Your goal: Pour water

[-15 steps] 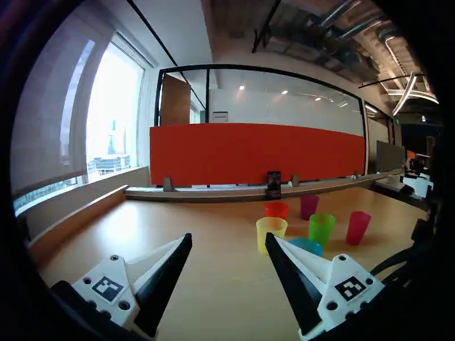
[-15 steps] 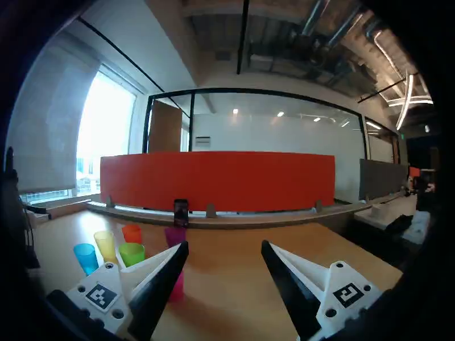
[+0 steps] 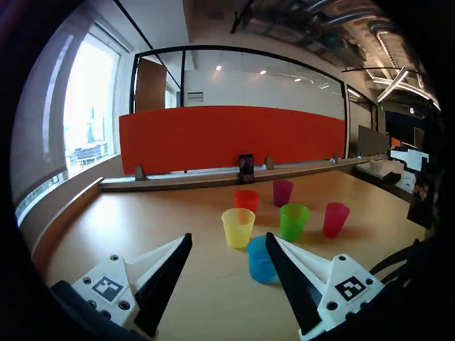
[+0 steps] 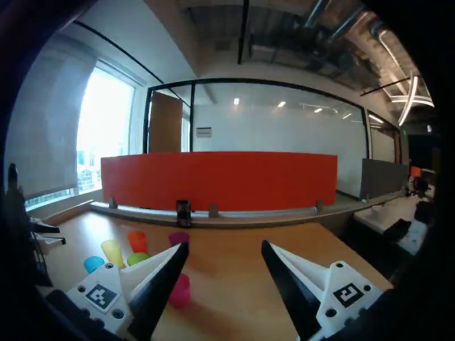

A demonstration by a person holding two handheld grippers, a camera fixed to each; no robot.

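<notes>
Plastic cups [image 3: 238, 226], six in six colours, stand mouths-up before the orange divider [image 3: 227, 139]; left gripper [image 3: 227, 236] and right gripper [image 4: 224, 243] gape wide, empty.

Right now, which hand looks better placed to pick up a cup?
Probably left. The left gripper is open with the yellow cup straight ahead between its fingers and the blue cup close by. The right gripper has the pink cup and the rest off to its left.

No readable text; wall sign [image 4: 203, 132] too small to make out.
</notes>
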